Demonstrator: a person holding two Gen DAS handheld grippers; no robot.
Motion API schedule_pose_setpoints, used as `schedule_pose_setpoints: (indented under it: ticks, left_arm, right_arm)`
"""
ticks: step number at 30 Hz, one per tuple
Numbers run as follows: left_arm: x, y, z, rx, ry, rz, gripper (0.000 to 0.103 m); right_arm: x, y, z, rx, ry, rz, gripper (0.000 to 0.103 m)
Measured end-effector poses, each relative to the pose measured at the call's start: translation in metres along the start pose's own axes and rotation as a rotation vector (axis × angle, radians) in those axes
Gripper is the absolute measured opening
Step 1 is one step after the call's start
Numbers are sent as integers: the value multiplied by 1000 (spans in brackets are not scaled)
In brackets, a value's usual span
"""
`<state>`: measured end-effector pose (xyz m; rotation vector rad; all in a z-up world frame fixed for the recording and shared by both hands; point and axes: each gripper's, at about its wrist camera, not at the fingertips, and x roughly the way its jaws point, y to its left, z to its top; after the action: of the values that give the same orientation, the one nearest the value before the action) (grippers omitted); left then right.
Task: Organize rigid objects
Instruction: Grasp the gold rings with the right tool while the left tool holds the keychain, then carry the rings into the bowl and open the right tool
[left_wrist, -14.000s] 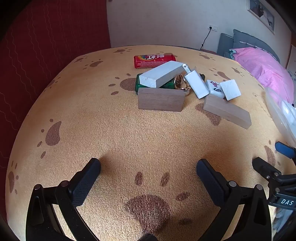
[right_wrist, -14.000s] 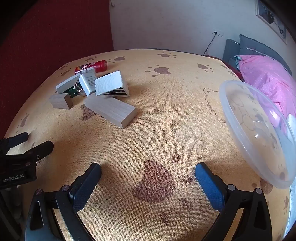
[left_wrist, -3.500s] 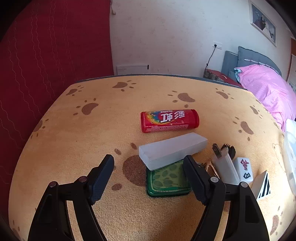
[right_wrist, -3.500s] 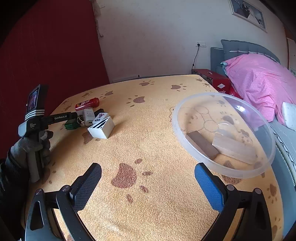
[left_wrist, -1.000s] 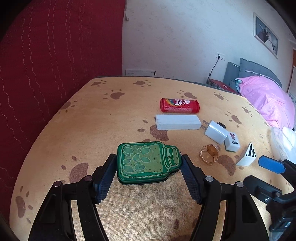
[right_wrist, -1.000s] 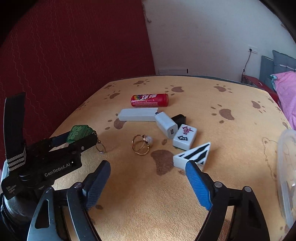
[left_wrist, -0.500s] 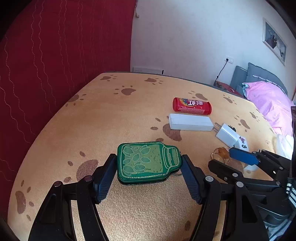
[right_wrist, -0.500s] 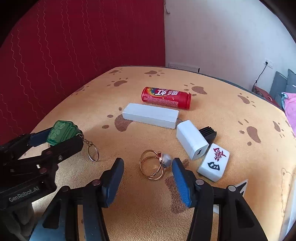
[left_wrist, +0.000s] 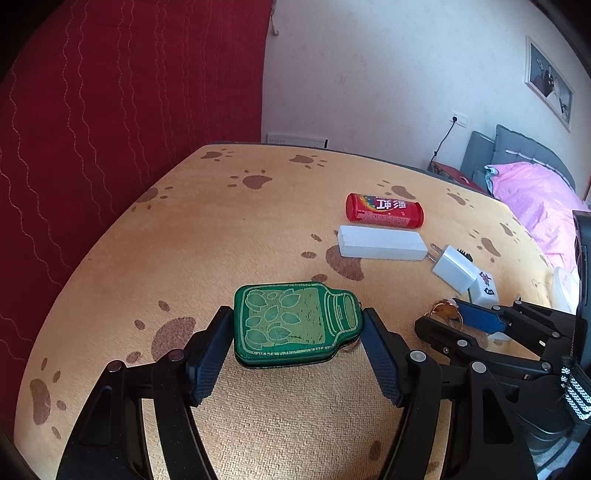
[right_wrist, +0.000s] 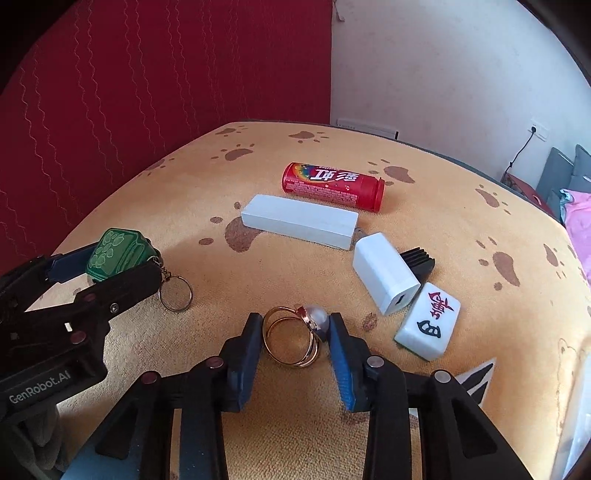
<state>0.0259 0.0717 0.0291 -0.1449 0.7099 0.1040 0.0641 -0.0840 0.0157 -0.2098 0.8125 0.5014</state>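
Note:
My left gripper (left_wrist: 295, 317) is shut on a green jar-shaped keychain tin (left_wrist: 295, 321), held just above the paw-print cloth; its key ring (right_wrist: 175, 293) dangles below. In the right wrist view that left gripper (right_wrist: 114, 266) sits at the left edge. The jaws of my right gripper (right_wrist: 295, 325) are closing, and both pads touch a gold ring with a pearl (right_wrist: 291, 343) lying on the cloth. In the left wrist view the right gripper (left_wrist: 450, 317) is at the right, over the ring (left_wrist: 445, 308).
Beyond the ring lie a red candy tube (right_wrist: 332, 186), a white block (right_wrist: 299, 220), a white charger (right_wrist: 384, 278), a black comb piece (right_wrist: 419, 260), a mahjong tile (right_wrist: 428, 321) and a striped wedge (right_wrist: 476, 376). A red curtain stands left, a pink-covered bed (left_wrist: 535, 195) right.
My right gripper came forward over the gold ring and its jaws narrowed from wide apart to touching the ring on both sides. The left gripper kept the green tin and stayed put.

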Motion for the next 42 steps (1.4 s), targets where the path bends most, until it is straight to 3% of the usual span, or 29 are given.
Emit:
schedule_pose_setpoints:
  ticks: [18,30,42]
  left_arm:
    - [-4,-13,-4,36,-15,-36,70]
    - [-10,-23,-6,53,-27,-38,70]
    - [-14,-40,-13,85,-19,-51,70]
  right_arm:
    - [-79,-36,-48,158,-92,8,38]
    - [-112,-80,-74,270,-141,-89,38]
    - [-149,-147,-110,443,-186,-249,38]
